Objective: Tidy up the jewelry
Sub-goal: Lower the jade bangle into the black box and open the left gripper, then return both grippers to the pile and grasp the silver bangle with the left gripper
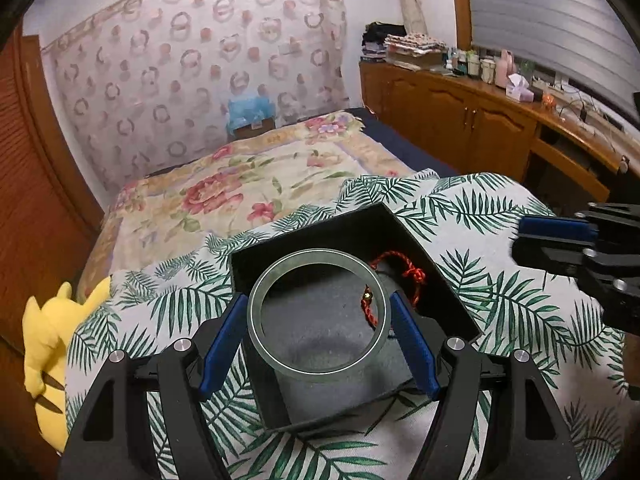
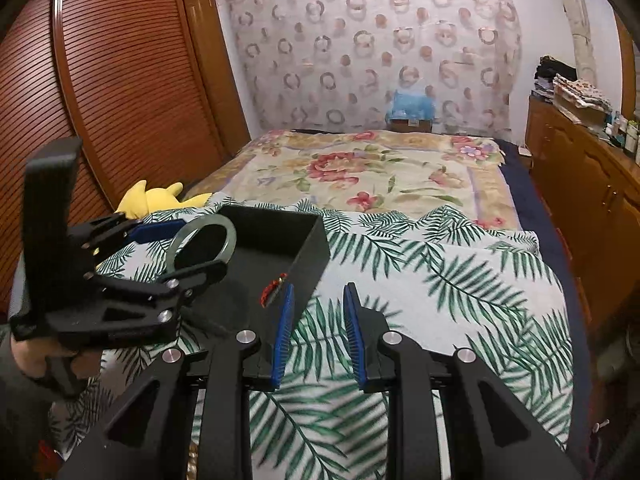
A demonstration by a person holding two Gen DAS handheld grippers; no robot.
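We hold a pale green jade bangle (image 1: 318,310) pinched in our left gripper (image 1: 318,312) above the black open box (image 1: 404,232) holding a red braided cord (image 1: 404,276), mid palm-leaf cloth (image 1: 500,280). Our right gripper (image 2: 319,300), near the box's right side, is slightly parted, empty.

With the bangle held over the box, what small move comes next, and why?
Probably lower the left hand-held gripper and open it: the green bangle sits clamped above the black box, where the red cord already lies.
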